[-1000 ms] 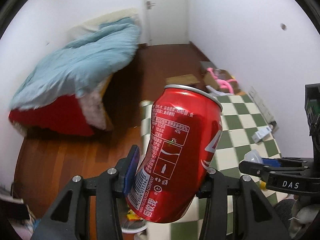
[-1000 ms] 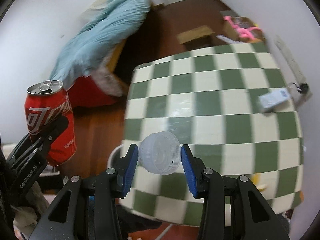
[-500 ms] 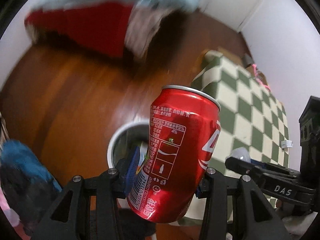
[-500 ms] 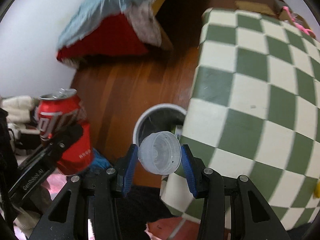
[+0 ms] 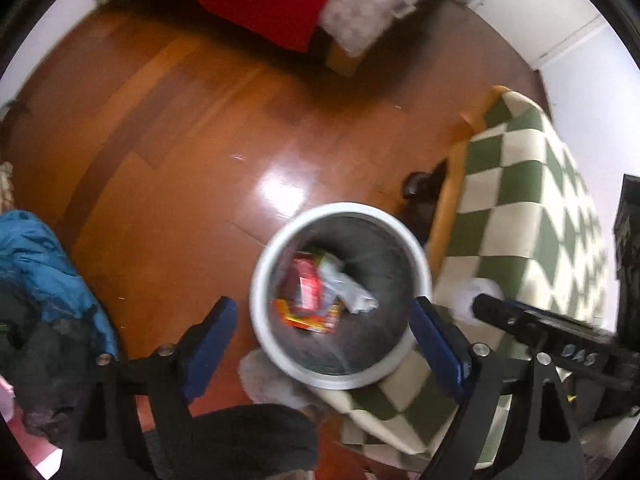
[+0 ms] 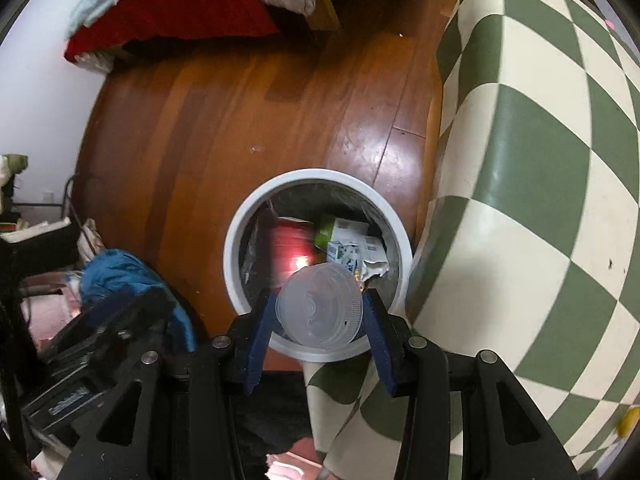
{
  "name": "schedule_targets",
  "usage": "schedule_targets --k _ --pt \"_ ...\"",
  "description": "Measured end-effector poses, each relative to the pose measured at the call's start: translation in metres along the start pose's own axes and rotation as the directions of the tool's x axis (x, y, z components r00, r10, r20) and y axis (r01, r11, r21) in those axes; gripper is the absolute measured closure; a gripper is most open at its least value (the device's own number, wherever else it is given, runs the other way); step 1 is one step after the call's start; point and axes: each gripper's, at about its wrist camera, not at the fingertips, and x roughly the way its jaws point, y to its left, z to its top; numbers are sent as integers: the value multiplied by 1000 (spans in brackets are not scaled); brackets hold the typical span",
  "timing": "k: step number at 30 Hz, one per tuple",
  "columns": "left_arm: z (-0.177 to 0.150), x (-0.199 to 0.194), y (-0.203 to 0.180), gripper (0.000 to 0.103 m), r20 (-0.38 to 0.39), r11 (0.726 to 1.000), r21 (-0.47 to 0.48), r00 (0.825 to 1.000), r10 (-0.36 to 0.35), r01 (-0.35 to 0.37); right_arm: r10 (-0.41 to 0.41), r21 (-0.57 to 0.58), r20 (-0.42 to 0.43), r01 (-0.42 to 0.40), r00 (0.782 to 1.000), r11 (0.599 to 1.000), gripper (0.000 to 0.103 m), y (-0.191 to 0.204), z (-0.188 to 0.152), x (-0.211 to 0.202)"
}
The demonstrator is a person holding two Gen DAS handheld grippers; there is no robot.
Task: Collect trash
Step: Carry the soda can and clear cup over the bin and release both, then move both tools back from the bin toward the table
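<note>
A blue garment (image 5: 44, 264) lies crumpled on the wooden floor (image 5: 168, 152) at far left, beside a white-rimmed trash bin (image 5: 340, 378) standing against a table draped in a green-and-cream checked cloth (image 5: 516, 216). The left gripper (image 5: 322, 334) hangs directly above the bin, its jaws spread wide and holding nothing. To its right, the right gripper (image 6: 320, 312) is clenched on a translucent plastic lid (image 6: 320, 308), poised over the bin's near rim.

Judging by the contents, the job is well under way: a red can (image 6: 290, 246), a green carton (image 6: 328, 232) and crumpled wrappers (image 5: 310, 316) already sit inside. The lid appears to be the next item due for release, and a small yellow object (image 6: 628, 420) on the cloth's edge may remain to be cleared.

The right wrist view shows the lid's grip plainly and the can as a whole; the left wrist view shows the lid only as a pale blur, but looks squarely into the bin's centre.
</note>
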Motion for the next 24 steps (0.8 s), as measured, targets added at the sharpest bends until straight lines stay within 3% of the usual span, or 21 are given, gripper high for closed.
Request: schedule_targets --k 2,4,7,17,24 --pt "1 -6 1 6 37 998 12 998 53 -54 -10 -5 -7 10 1000 1000 28 2 3 4" --pt "-2 -17 4 6 95 994 17 990 103 -105 -16 -9 -6 16 1000 1000 25 3 5 4" --pt "-5 -30 8 6 140 983 19 974 178 -183 -29 -24 -8 29 1000 999 4 4 5 6" --pt "-36 -67 -15 6 205 970 63 954 217 -234 -136 -95 69 142 988 985 2 12 -44 -32" --pt "-57 -92 -32 6 239 961 105 945 224 -254 -121 -97 117 133 986 986 2 16 -79 -59"
